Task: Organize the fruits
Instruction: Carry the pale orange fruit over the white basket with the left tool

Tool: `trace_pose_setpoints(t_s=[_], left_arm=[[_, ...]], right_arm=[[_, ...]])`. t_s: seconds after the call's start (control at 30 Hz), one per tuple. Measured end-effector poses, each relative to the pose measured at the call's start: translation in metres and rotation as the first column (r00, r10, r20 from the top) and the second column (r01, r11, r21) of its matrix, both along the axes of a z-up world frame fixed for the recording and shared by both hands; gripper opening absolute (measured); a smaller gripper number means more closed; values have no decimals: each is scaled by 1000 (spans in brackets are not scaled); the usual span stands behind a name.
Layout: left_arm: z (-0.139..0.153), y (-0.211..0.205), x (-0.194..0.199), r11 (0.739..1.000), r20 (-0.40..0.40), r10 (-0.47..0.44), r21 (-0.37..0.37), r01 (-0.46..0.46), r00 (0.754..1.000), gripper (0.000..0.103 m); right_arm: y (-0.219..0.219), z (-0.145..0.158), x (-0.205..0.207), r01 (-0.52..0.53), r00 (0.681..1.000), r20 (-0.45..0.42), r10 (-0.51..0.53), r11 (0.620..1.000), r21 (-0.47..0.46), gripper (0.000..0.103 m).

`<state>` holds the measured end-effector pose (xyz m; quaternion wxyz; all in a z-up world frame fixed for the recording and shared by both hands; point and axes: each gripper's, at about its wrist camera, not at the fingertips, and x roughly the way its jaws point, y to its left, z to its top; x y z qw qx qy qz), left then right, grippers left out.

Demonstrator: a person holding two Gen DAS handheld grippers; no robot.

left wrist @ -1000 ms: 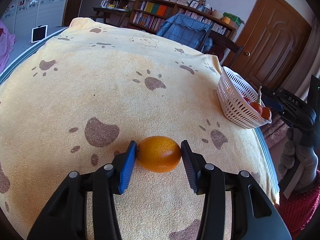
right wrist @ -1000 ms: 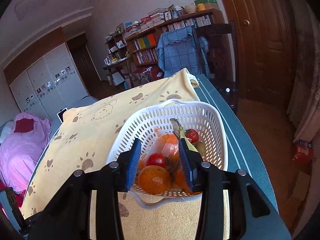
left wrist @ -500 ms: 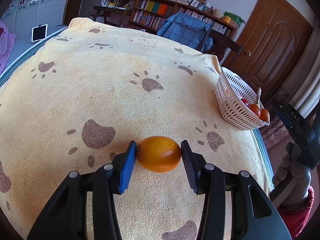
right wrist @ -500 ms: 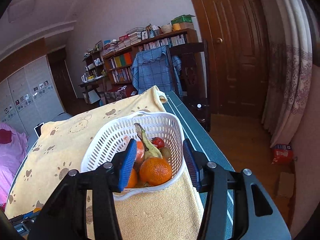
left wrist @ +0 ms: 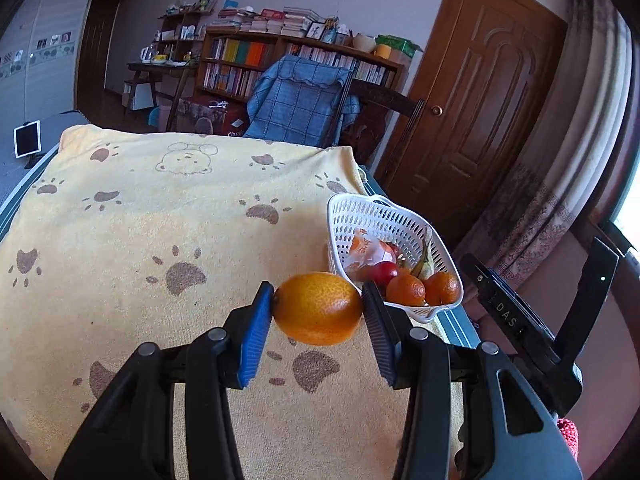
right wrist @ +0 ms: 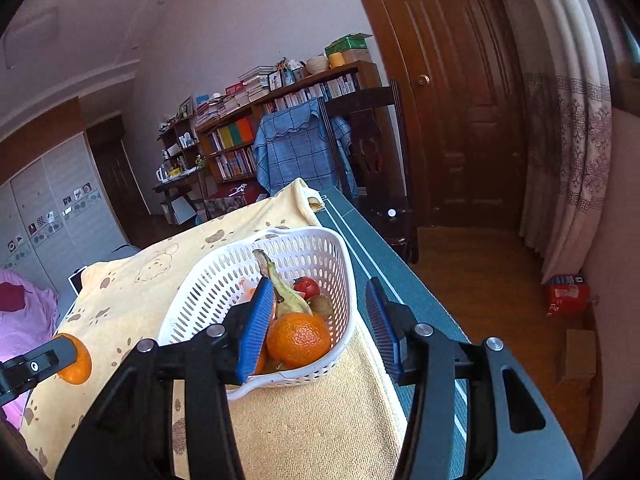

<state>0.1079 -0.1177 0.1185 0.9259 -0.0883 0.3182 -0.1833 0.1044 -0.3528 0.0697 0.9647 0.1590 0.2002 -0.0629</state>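
Note:
My left gripper (left wrist: pixel 318 314) is shut on an orange (left wrist: pixel 318 308), held in the air above the yellow paw-print towel (left wrist: pixel 160 220). Just beyond and to the right stands the white basket (left wrist: pixel 360 204), with mandarins (left wrist: pixel 406 290), a red fruit and a wrapped fruit inside. In the right wrist view my right gripper (right wrist: pixel 320 320) is open over the basket's (right wrist: pixel 200 300) near right corner, with nothing pressed between its pads. Under it lie a mandarin (right wrist: pixel 298 338), a banana (right wrist: pixel 282 290), a tomato (right wrist: pixel 307 286) and a kiwi (right wrist: pixel 322 306). The held orange (right wrist: pixel 78 364) shows at far left.
The basket sits near the right edge of the table, where a bare green strip (right wrist: pixel 384 256) runs beside the towel. Past the far end stand a chair draped in blue cloth (left wrist: pixel 298 100), bookshelves (left wrist: pixel 248 64) and a wooden door (right wrist: pixel 460 100). The towel's left part (left wrist: pixel 100 240) lies bare.
My left gripper has risen and swung right with the orange, bringing the basket closer. The right gripper's jaws have widened and it has shifted toward the basket's right corner.

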Motion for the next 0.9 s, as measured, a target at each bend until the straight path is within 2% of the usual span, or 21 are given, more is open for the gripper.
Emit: trace_pose_setpoints(t_s=[0.37, 0.63, 0.9], left_arm=[[-7, -63, 44, 994, 16, -84, 70, 83, 996, 46], [-20, -71, 62, 992, 2, -77, 100, 76, 997, 46], [-24, -74, 67, 987, 27, -68, 147, 64, 997, 46]], right_arm=[[-3, -6, 2, 23, 1000, -14, -22, 999, 34, 50], [-8, -12, 7, 45, 999, -32, -43, 998, 49, 50], [-10, -13, 6, 56, 998, -33, -54, 997, 52, 50]])
